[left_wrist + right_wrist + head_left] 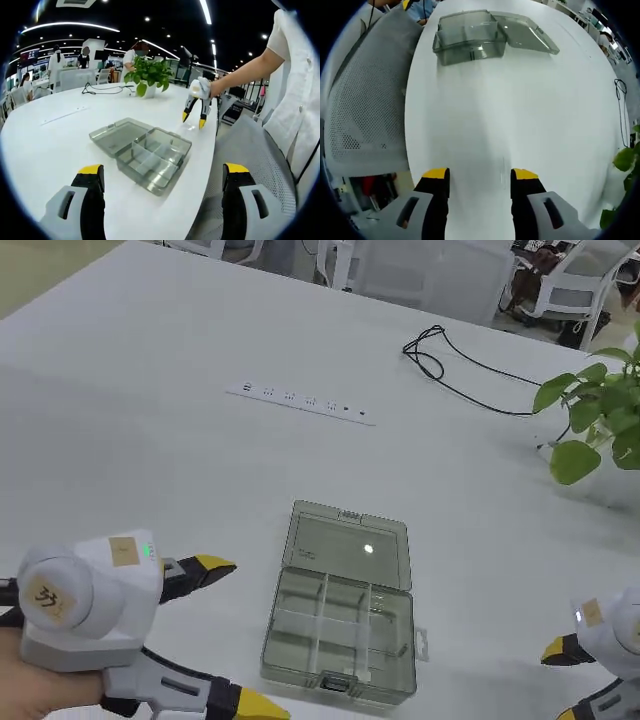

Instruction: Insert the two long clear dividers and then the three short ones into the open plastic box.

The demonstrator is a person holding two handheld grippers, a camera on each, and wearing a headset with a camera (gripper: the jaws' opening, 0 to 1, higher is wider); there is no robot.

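Observation:
The open smoky plastic box (pixel 340 640) lies near the table's front edge with its lid (pixel 350 545) folded back flat. Clear dividers stand inside it and split it into several compartments. A small clear piece (pixel 422 643) lies on the table against the box's right side. My left gripper (pixel 240 635) is open just left of the box and holds nothing. Its jaws frame the box (pixel 150 155) in the left gripper view. My right gripper (pixel 562 682) is open, well to the right of the box. A faint clear strip (pixel 502 167) lies flat on the table between its jaws.
A white power strip (pixel 300 400) lies mid-table and a black cable (pixel 450 360) runs at the back right. A potted plant (pixel 595 410) stands at the right edge. A grey mesh chair (pixel 365 100) sits beside the table's front edge.

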